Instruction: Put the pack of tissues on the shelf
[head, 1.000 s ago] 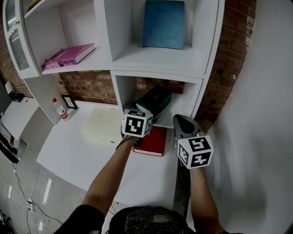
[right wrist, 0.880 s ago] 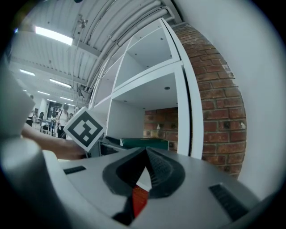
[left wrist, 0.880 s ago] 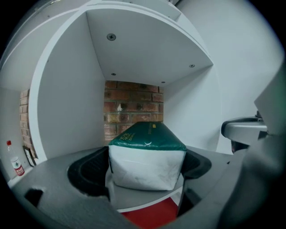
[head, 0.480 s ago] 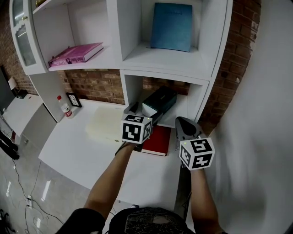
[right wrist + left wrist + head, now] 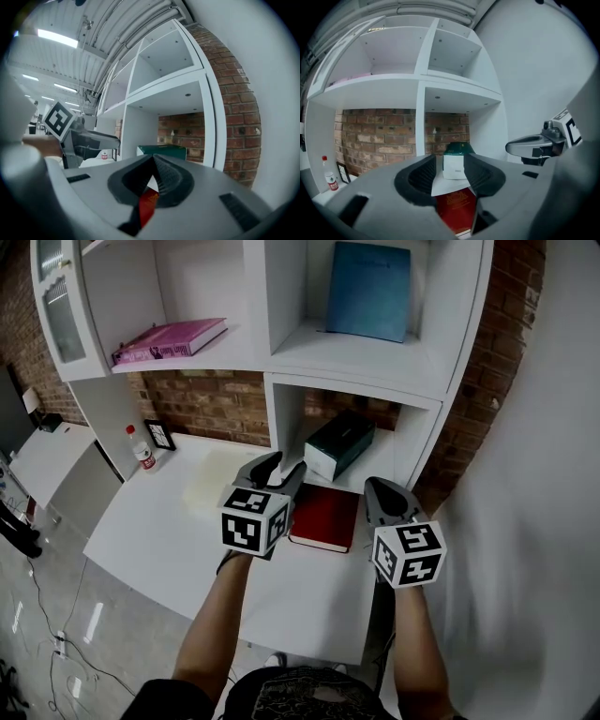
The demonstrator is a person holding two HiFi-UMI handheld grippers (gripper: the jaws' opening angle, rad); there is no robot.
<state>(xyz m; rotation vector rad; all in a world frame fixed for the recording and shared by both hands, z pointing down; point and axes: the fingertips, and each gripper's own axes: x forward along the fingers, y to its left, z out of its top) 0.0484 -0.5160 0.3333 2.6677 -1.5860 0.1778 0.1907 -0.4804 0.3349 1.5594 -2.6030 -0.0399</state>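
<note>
Placement looking done: the left gripper is pulling back from the pack of tissues.
Its empty jaws are closing; the pack is lying in the shelf's lower compartment, reaching its front edge; the right gripper is sitting pinched together, empty.

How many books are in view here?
3: a pink book on the upper left shelf, a blue book upright in the upper right cubby, a dark red book on the desk. Others may be hidden.
</note>
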